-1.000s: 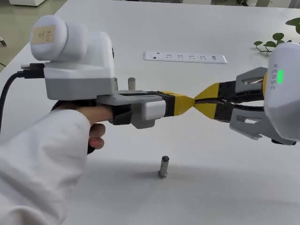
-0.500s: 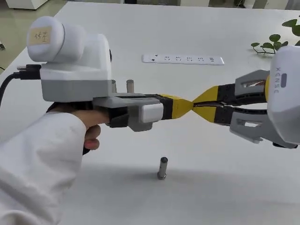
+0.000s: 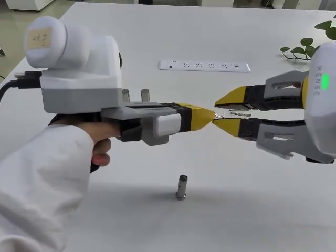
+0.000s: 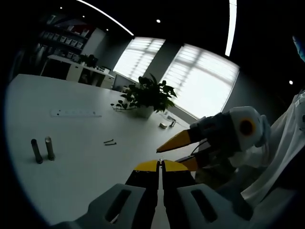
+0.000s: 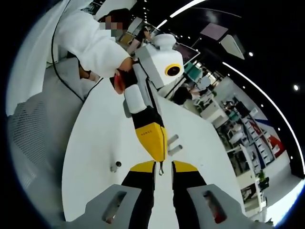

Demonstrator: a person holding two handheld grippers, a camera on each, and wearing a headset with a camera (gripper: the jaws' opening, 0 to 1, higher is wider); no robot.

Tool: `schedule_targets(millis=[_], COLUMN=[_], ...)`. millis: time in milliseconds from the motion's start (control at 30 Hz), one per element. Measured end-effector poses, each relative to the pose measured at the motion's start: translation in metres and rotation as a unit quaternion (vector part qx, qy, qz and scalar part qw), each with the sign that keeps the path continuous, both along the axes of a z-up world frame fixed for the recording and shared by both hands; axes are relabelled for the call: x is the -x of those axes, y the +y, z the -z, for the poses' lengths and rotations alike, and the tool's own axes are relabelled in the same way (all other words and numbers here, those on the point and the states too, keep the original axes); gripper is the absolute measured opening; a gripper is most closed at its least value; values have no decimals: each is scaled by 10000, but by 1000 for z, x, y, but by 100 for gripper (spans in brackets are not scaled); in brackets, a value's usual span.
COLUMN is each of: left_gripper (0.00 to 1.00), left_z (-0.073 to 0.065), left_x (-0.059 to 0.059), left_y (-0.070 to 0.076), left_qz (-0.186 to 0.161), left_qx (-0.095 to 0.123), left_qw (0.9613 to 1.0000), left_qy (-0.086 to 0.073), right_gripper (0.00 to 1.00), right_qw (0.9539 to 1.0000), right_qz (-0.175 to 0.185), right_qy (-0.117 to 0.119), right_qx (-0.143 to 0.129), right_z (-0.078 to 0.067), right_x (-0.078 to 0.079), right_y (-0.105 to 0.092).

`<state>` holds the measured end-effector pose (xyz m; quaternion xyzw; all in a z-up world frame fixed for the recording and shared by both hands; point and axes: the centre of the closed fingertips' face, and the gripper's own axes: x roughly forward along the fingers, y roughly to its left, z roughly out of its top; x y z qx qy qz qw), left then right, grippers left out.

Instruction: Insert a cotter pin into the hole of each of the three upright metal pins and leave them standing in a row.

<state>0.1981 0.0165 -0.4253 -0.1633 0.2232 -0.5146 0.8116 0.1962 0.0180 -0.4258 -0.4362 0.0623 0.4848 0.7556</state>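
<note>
Spread apart now (pinched together half second ago): right tongs (image 3: 216, 112), tips flanking left tongs (image 3: 209, 116). Clamped in left tongs, above worktop (image 3: 236, 173): cotter pin (image 5: 161, 168). Standing upright on worktop below: metal pin (image 3: 181, 187); behind left tongs, two metal pins (image 3: 145, 95).

The sleeve (image 3: 39, 184) is white, the left gripper (image 3: 211, 116)'s cable (image 3: 6, 100) black, the right gripper (image 3: 215, 113)'s light (image 3: 324, 81) green.

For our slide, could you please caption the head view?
Left gripper, shut on a cotter pin, meets the open right gripper over a workbench with three upright metal pins.
</note>
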Motion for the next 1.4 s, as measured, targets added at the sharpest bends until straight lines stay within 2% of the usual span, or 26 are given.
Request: schedule_targets(millis=[167,233,300,367,400,433,467,533,567,600,633,667,700,733,800,900,967,1067,1133,1267,1400], left_gripper=[0,0,0,0,0,0,0,0,0,0,0,0,0,0,0,0,0,0,0,0,0], left_z=[-3,-4,-5,-7,-8,-9,-9,-11,-13,-13,-14,-15,-15,-15,-16,-17,-18,-16,-15,-14,-13], left_x=[2,4,7,10,11,12,14,17,18,19,22,22,25,26,32,37,41,43,44,46,47], left_y=[1,3,4,5,6,7,7,7,7,7,6,6,5,5,2,0,-1,-2,-1,1,3], left_qz=[46,82,138,207,230,267,298,379,441,496,574,604,673,694,813,951,1062,1152,1211,1258,1339], left_qx=[-35,-58,-111,-150,-154,-185,-206,-200,-218,-251,-298,-325,-349,-359,-346,-329,-351,-365,-369,-374,-392], left_qw=[9998,9996,9989,9980,9977,9969,9963,9952,9935,9922,9898,9882,9867,9862,9842,9820,9789,9772,9768,9761,9746], left_qy=[-199,-278,-429,-579,-615,-716,-782,-876,-1030,-1116,-1268,-1368,-1441,-1461,-1535,-1601,-1709,-1746,-1726,-1734,-1753], right_gripper=[12,13,15,18,18,18,17,16,17,17,16,15,13,9,7,9,7,2,0,0,0], right_qw=[9997,9985,9962,9906,9877,9841,9779,9677,9576,9523,9472,9446,9396,9384,9306,9290,9259,9228,9256,9257,9285], right_qz=[41,89,132,229,270,261,209,190,131,122,37,13,-61,-114,-107,-117,-160,-240,-269,-314,-400], right_qy=[204,460,769,1200,1371,1529,1826,2219,2566,2713,2838,2907,3040,3077,3317,3334,3382,3455,3415,3422,3376], right_qx=[-97,-268,-396,-614,-704,-862,-1000,-1184,-1301,-1394,-1494,-1522,-1571,-1570,-1544,-1603,-1673,-1687,-1613,-1583,-1490], right_z=[2,4,7,10,10,9,10,10,10,10,8,8,7,7,10,11,10,10,12,12,12], right_x=[0,2,3,3,4,4,7,13,18,20,22,23,26,28,32,29,31,35,37,40,43], right_y=[-2,-3,-5,-7,-7,-7,-7,-4,-2,-2,0,0,2,2,2,4,6,8,9,8,7])
